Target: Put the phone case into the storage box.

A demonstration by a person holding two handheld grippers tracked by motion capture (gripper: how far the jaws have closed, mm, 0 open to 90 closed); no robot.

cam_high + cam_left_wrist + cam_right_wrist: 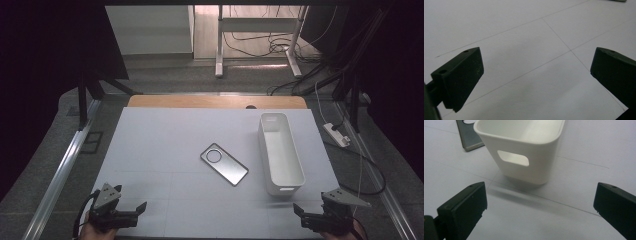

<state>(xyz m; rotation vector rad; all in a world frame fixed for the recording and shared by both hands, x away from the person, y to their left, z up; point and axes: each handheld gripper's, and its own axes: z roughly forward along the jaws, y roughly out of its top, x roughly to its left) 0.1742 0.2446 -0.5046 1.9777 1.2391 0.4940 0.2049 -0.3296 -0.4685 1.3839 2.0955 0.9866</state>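
A flat grey metal plate (224,163) with a round hole near one end lies at the middle of the white table (165,145). To its right stands a long white bin (280,152), empty, with a handle slot in its near end wall. At the table's front left corner, my left gripper (137,212) is open over bare table, its jaws (537,57) wide apart with nothing between them. My right gripper (301,215) is open at the front right, just in front of the bin (536,170). The plate's corner (469,138) lies left of the bin.
A wooden strip (215,101) runs along the table's far edge. Metal rails (60,170) flank the table on both sides. On the floor to the right lie a power strip (336,134) and cables. A desk frame (257,40) stands farther back.
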